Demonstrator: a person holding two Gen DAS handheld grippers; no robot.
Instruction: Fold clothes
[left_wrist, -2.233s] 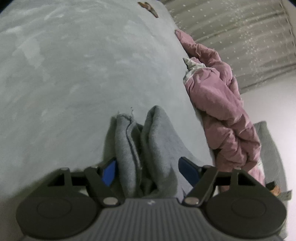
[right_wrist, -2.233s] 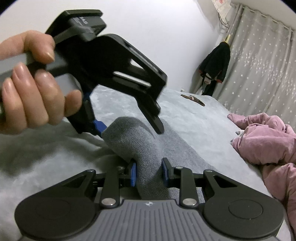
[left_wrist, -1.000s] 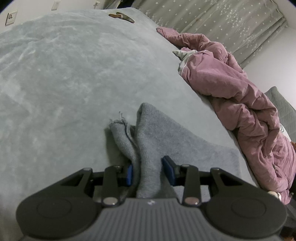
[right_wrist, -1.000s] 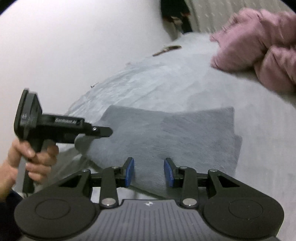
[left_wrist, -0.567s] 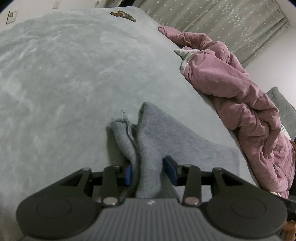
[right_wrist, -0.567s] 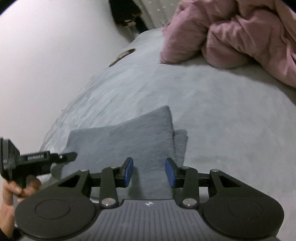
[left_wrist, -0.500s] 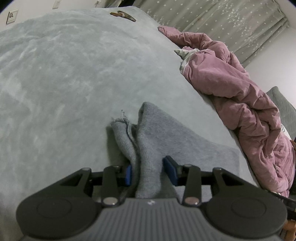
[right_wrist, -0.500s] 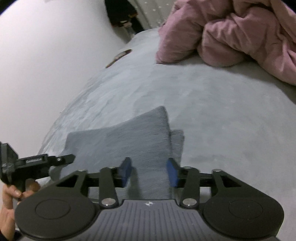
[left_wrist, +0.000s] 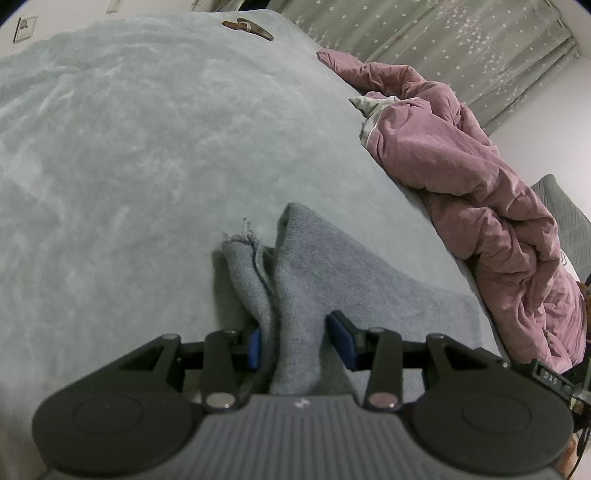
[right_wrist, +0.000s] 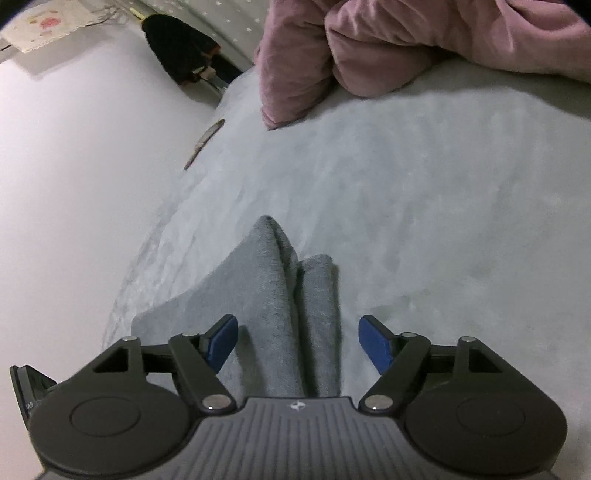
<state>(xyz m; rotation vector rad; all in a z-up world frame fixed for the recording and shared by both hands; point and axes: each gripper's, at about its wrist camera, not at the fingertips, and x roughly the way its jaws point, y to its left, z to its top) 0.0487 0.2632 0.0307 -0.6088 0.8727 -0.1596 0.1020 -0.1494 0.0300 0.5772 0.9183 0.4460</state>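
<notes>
- Grey garment (left_wrist: 332, 280) lies folded on the bed (left_wrist: 129, 147), near its edge, well apart from the pink quilt (left_wrist: 461, 177) heaped at the far side.
- Left gripper (left_wrist: 295, 345): jaws narrow, blue pads (left_wrist: 255, 349) pinching a bunched corner of the grey garment, which rises in a ridge ahead of them.
- Right gripper (right_wrist: 295, 343): jaws wide, pads (right_wrist: 373, 349) clear of the cloth on both sides; a folded corner of the grey garment (right_wrist: 280, 295) sits between them, ungripped.
- Small brown object (left_wrist: 249, 27) lies at the far end of the bed.
- Starred curtain (left_wrist: 443, 37) hangs behind the quilt.
</notes>
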